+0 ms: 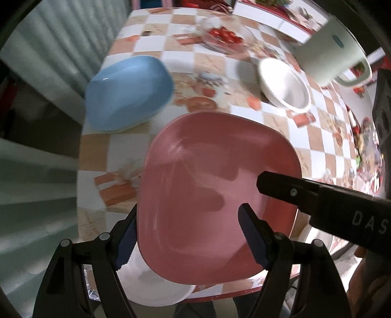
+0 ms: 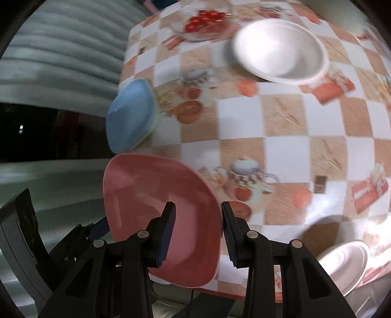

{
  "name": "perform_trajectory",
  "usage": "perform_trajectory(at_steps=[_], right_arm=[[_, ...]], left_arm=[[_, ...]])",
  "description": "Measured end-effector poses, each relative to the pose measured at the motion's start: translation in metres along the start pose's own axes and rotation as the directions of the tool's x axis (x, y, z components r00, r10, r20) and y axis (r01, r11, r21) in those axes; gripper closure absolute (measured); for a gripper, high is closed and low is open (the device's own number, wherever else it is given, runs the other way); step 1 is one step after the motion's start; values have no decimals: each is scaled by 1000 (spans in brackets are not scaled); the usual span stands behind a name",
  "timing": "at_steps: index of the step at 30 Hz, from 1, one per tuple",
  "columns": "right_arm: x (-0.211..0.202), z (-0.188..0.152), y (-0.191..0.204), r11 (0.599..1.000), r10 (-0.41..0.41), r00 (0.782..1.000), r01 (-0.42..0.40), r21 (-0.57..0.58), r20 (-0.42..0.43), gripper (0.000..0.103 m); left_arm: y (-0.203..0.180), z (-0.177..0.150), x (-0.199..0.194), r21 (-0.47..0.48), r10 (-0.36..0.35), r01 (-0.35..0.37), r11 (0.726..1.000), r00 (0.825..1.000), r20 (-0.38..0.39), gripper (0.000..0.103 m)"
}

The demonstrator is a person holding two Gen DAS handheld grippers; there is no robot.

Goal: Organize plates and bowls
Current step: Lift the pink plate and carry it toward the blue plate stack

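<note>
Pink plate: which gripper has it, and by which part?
Both grippers: the left gripper and the right gripper each clamp the pink plate at opposite rim edges.

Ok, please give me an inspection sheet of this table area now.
Surface: checked tablecloth, patterned.
Job's things: pink plate held over the table edge; blue dish, white bowl and white plate on the cloth.
Clutter: glass bowl of tomatoes; white mug.
Tongs: right gripper shut on the pink plate's rim; left gripper at its corner, grip unclear.
Cables: nothing seen.
Surroundings: corrugated wall.
</note>
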State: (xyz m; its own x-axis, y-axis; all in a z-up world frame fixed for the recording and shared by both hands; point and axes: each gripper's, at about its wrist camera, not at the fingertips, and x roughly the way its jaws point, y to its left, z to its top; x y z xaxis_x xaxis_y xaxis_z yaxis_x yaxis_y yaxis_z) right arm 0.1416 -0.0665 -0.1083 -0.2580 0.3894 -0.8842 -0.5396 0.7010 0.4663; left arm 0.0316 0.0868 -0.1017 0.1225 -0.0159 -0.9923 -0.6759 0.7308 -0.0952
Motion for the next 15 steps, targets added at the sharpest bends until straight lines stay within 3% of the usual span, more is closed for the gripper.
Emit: perform_trajectory(at_steps=[15], right_arm=[[26,43,75,990,0,1000,-2,-141,-18,62]], left_arm=[[63,33,-13,-137,33,-24,990,997,66,23]])
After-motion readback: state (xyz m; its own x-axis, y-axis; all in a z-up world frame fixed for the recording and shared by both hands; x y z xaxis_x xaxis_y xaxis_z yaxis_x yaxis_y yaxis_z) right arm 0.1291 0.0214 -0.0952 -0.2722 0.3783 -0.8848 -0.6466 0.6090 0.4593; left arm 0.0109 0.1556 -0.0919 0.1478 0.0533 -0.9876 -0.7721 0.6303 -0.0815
